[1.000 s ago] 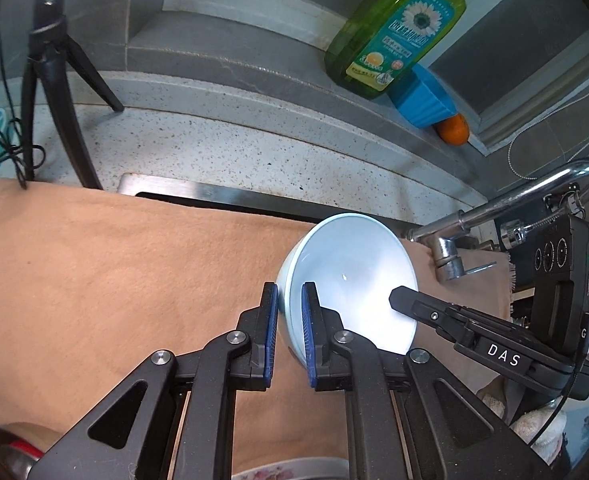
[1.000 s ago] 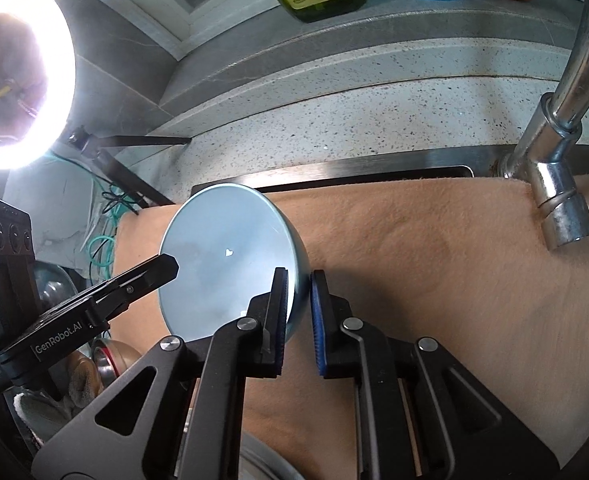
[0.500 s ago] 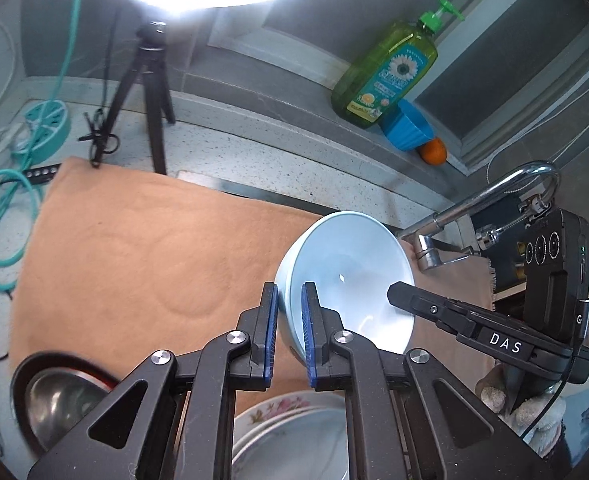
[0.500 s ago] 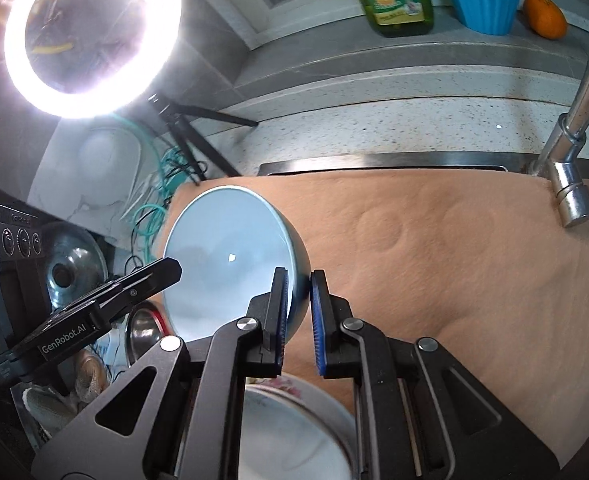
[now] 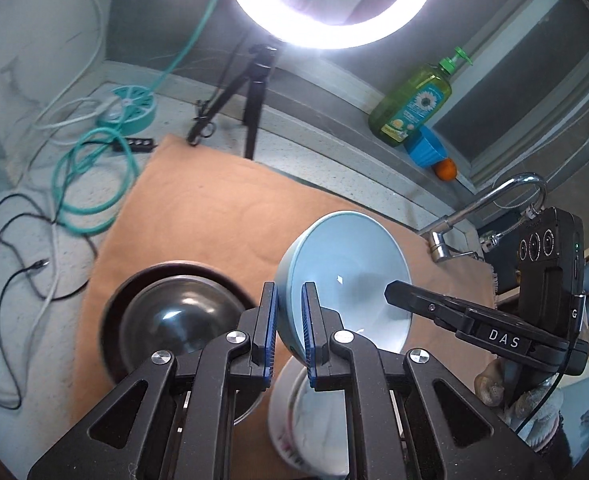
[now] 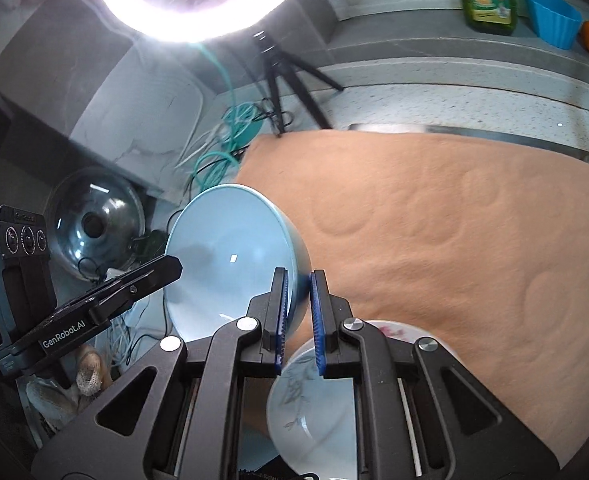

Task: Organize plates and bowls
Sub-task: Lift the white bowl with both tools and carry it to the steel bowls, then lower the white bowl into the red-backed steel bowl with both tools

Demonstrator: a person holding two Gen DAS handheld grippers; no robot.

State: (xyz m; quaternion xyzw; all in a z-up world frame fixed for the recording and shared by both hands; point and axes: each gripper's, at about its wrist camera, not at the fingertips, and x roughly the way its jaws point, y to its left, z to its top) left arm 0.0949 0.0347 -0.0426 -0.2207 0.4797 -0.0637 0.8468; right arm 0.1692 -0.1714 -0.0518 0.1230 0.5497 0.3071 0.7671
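A light blue bowl point(image 5: 350, 272) is held in the air between both grippers, each on an opposite side of its rim. My left gripper point(image 5: 288, 332) is shut on the bowl's left rim. My right gripper point(image 6: 297, 314) is shut on the bowl's right rim point(image 6: 230, 260). Below the bowl stands a white bowl with a flower pattern point(image 6: 314, 412), also in the left wrist view point(image 5: 306, 420). A dark bowl with a metal bowl inside point(image 5: 170, 320) sits to the left on the orange cloth point(image 5: 214, 208).
A ring light on a tripod point(image 5: 330, 4) stands at the back. Teal and black cables point(image 5: 94, 176) lie left of the cloth. A green soap bottle point(image 5: 414, 104), blue cup and orange sit on the ledge. The tap point(image 5: 490, 208) is at the right. A metal lid point(image 6: 94, 220) lies far left.
Both grippers have lifted the blue bowl higher and pulled back toward the near side. The dark bowl and the white flowered bowl have come fully into view below.
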